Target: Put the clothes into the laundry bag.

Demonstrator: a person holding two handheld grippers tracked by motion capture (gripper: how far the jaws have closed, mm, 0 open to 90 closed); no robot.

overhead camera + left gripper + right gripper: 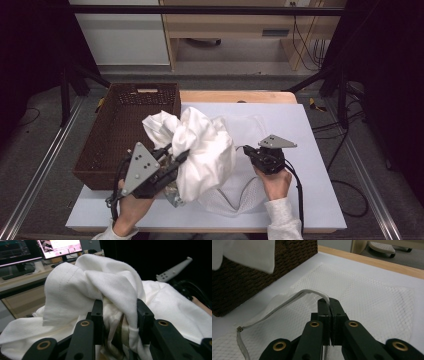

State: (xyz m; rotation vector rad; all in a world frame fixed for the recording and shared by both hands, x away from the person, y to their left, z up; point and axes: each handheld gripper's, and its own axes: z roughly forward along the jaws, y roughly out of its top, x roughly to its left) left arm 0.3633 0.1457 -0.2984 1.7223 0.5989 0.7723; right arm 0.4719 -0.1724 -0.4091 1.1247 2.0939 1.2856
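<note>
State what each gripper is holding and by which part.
The left gripper clamps a bunched fold of the white garment. The right gripper is shut on the mesh bag, pinching its zippered edge.

Table (320, 200) w/ white cover: wicker basket (120, 130) at left, mesh bag (240, 195) flat.

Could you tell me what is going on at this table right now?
A person is working with a gripper in each hand. The left gripper is shut on a bunched white garment and holds it up beside the brown wicker basket. The right gripper pinches the zipper edge of a white mesh laundry bag that lies flat on the white table cover, lifting that edge. The garment is not in the bag yet.
</note>
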